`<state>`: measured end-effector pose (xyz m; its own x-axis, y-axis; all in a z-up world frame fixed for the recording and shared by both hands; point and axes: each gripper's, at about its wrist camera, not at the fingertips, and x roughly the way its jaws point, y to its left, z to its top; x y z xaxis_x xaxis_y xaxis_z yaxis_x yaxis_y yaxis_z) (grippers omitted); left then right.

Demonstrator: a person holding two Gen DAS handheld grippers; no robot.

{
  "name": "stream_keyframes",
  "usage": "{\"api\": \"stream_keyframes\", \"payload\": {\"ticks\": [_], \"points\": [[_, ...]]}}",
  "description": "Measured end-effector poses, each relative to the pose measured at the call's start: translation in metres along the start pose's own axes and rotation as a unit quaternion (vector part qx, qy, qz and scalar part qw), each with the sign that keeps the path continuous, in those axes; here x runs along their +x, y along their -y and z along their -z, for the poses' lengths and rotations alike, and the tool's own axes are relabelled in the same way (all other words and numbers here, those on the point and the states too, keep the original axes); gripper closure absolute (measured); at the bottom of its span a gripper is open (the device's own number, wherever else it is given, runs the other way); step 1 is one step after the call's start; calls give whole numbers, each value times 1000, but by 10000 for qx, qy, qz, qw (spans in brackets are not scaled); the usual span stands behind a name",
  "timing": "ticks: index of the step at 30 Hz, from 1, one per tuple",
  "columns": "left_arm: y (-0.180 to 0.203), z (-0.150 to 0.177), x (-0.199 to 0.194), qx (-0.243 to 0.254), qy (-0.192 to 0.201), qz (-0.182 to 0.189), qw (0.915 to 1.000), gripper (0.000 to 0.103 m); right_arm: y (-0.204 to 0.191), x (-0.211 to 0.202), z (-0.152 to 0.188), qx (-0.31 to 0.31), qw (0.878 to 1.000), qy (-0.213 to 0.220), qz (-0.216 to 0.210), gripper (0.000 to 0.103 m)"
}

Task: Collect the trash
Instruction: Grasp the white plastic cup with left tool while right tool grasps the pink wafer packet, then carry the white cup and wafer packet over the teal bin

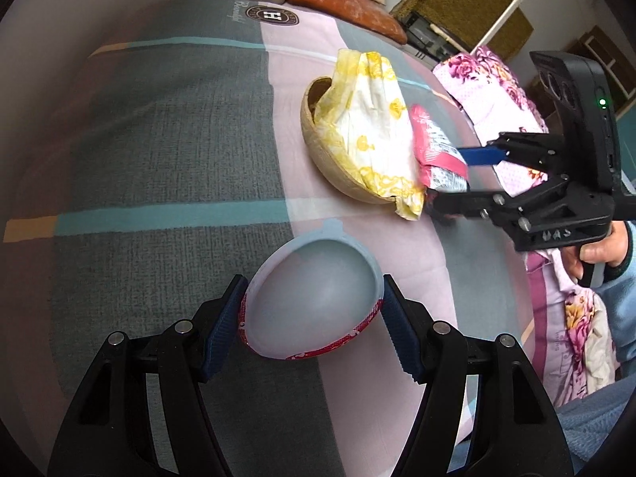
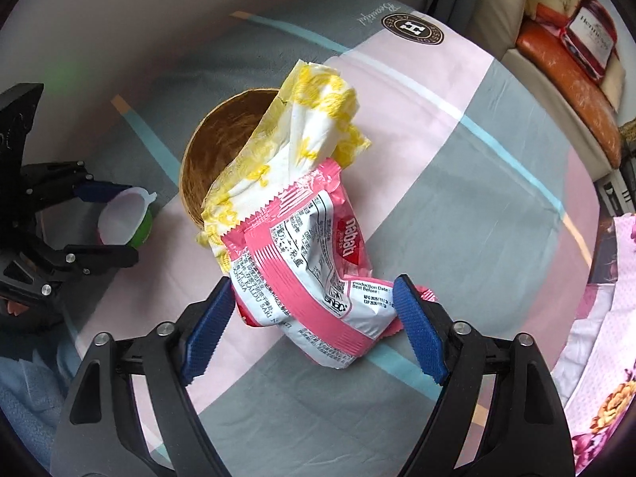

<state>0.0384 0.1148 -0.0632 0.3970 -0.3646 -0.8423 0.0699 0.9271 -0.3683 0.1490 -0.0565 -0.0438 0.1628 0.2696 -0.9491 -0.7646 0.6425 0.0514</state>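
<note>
My left gripper (image 1: 312,302) is shut on a small plastic cup (image 1: 318,290), white inside with a red printed band, its pads pressing both sides just above the bedsheet. In the right wrist view the left gripper (image 2: 131,222) and the cup (image 2: 119,222) sit at far left. My right gripper (image 2: 314,298) is shut on a crumpled pink-and-white snack wrapper (image 2: 318,262), which leans on a yellow-and-white paper wrapper (image 2: 306,135). That paper wrapper lies partly in a woven bowl (image 2: 214,143). The left wrist view shows the right gripper (image 1: 445,179), snack wrapper (image 1: 433,147) and bowl (image 1: 318,139).
Everything rests on a bed with a grey, pink and teal plaid sheet (image 1: 167,151). A pink floral quilt (image 1: 505,91) lies along the right side. Cushions and a red box (image 2: 572,47) are stacked beyond the bed. A person's hand (image 1: 596,254) holds the right gripper's handle.
</note>
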Motion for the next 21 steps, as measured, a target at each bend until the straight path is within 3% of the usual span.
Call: {"api": "stream_keyframes", "payload": {"ticks": [1,4,14,21], "points": [[1,0,1,10,-13,-3,10000,35,-2,-3,2,15,10000,70,-7,58],[6,-1,4,48,-47,-2,10000,35,-4,-9,6,109,9998,166,-63,75],[42,4,4,362,-89,145,9992,35,-5,-41,37,818,9954,502,34,78],[87,-2,13,730,-103,273,9969,35,25,-74,74,1663,9822,871,59,78]]}}
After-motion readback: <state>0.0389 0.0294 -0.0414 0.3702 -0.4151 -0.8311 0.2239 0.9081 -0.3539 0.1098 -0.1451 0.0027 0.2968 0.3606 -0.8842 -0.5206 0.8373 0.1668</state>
